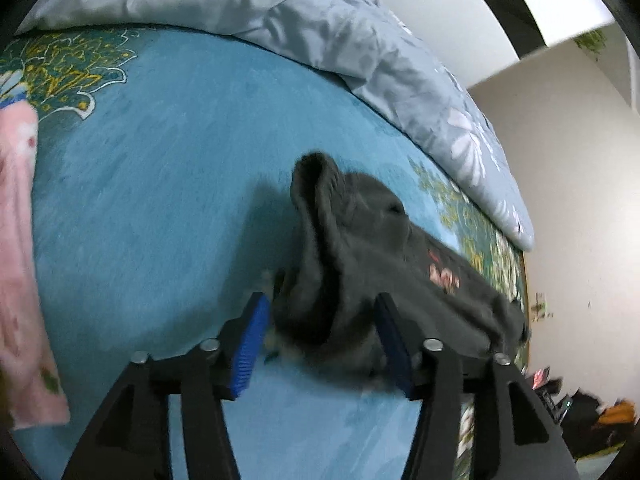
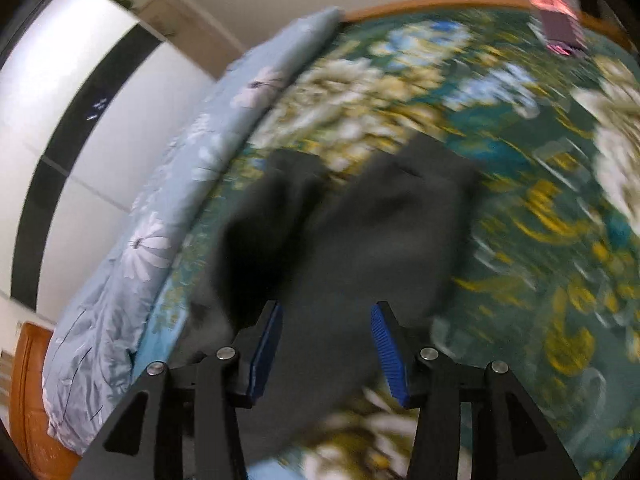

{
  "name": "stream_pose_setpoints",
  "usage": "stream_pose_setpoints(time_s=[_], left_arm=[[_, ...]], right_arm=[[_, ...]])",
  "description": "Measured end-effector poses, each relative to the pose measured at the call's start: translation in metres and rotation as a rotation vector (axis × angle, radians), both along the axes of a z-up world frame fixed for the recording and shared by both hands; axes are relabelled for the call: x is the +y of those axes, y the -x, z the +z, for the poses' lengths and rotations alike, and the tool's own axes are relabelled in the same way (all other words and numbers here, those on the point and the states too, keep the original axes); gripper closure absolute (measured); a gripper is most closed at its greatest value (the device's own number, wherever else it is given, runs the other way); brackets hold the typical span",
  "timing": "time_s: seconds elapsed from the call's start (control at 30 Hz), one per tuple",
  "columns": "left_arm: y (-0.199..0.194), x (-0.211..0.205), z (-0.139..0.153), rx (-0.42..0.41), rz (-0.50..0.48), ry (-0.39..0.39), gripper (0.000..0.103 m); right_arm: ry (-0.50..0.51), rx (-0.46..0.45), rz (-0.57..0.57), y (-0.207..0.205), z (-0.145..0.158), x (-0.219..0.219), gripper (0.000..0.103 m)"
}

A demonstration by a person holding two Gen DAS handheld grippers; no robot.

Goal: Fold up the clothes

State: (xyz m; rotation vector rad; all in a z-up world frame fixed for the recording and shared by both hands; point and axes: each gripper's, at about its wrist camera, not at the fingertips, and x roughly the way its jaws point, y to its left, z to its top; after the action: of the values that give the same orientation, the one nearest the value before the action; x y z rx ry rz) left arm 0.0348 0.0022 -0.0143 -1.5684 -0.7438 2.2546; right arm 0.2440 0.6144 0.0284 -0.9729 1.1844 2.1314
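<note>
A dark grey garment (image 1: 360,256) with a small pink print lies bunched on the blue floral bedspread (image 1: 160,200). My left gripper (image 1: 322,312) is open, its blue pads on either side of the garment's near bunched end. In the right wrist view the same dark garment (image 2: 360,248) spreads over the flowered part of the bedspread (image 2: 520,200). My right gripper (image 2: 326,320) is open, with the cloth lying between its blue pads. The right wrist view is blurred.
A light blue flowered quilt (image 1: 360,52) is heaped along the far side of the bed, also in the right wrist view (image 2: 168,220). A pink flowered cloth (image 1: 20,260) lies at the left. A white and black wardrobe (image 2: 60,120) and a wooden bed frame (image 2: 32,392) stand beyond.
</note>
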Motion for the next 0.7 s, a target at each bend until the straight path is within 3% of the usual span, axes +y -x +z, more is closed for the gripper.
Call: stream_pose_setpoints(time_s=[0.3, 0.5, 0.7], left_arm=[[-0.005, 0.024, 0.005, 0.102, -0.115, 0.109, 0.033], [0.004, 0.037, 0.011, 0.152, -0.16, 0.174, 0.03], [-0.014, 0.04, 0.022, 0.192, -0.235, 0.174, 0.027]], right_arm=[[0.168, -0.036, -0.088, -0.033, -0.046, -0.006, 0.053], [0.213, 0.024, -0.088, -0.015, -0.053, -0.011, 0.053], [0.241, 0.048, -0.058, 0.0, -0.06, -0.022, 0.053]])
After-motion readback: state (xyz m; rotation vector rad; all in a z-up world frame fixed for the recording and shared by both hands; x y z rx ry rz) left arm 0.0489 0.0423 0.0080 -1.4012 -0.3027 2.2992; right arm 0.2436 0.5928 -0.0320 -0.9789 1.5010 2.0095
